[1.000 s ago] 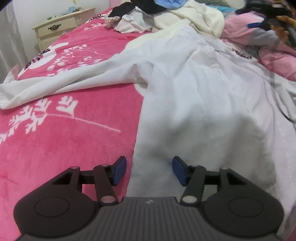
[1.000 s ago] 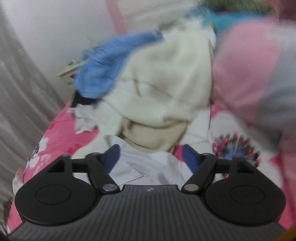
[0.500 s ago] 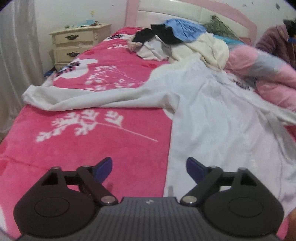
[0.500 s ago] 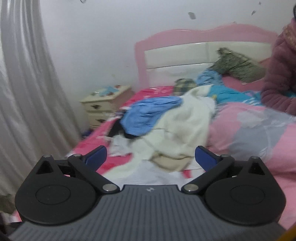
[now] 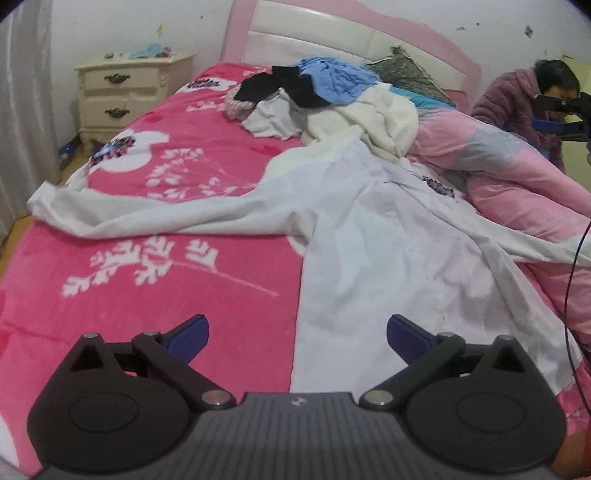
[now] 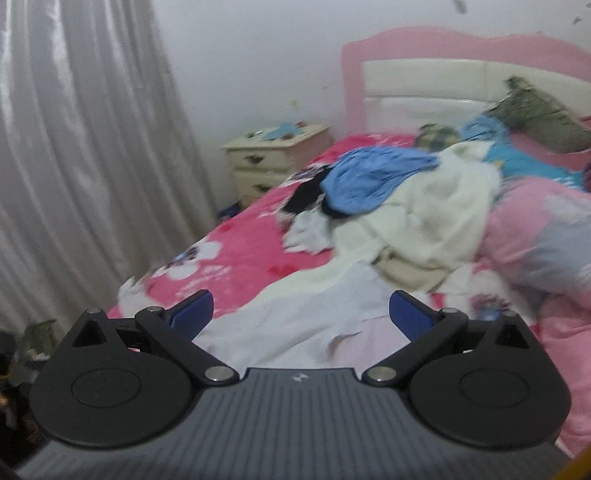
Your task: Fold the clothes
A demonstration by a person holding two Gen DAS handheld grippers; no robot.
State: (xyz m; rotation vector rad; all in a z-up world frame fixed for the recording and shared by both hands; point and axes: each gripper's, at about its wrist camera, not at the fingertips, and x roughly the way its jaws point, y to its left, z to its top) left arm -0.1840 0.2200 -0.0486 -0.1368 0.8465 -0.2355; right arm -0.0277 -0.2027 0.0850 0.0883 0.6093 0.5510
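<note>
A white long-sleeved shirt [image 5: 388, 251] lies spread on the pink flowered bed cover [image 5: 166, 295], one sleeve stretched out to the left. My left gripper [image 5: 297, 328] hovers above the shirt's near hem. Its jaws are opening wide and nothing is between them. In the right wrist view the same shirt [image 6: 295, 325] lies below my right gripper [image 6: 301, 306], which is open and empty, raised above the bed. Behind the shirt is a heap of clothes: a blue garment [image 5: 332, 79], a black one and a cream one [image 5: 376, 118].
A cream nightstand [image 5: 125, 96] stands left of the pink headboard [image 5: 424, 33]. A pink and grey quilt [image 5: 517, 192] runs along the right side. A person in a purple jacket [image 5: 517, 99] is at far right. A curtain [image 6: 74, 147] hangs left, and a thin cable [image 5: 572, 277] crosses the right edge.
Both grippers opened wide and rose back from the shirt, leaving it on the bed. The right view pulled away from the clothes heap and swung left toward the curtain.
</note>
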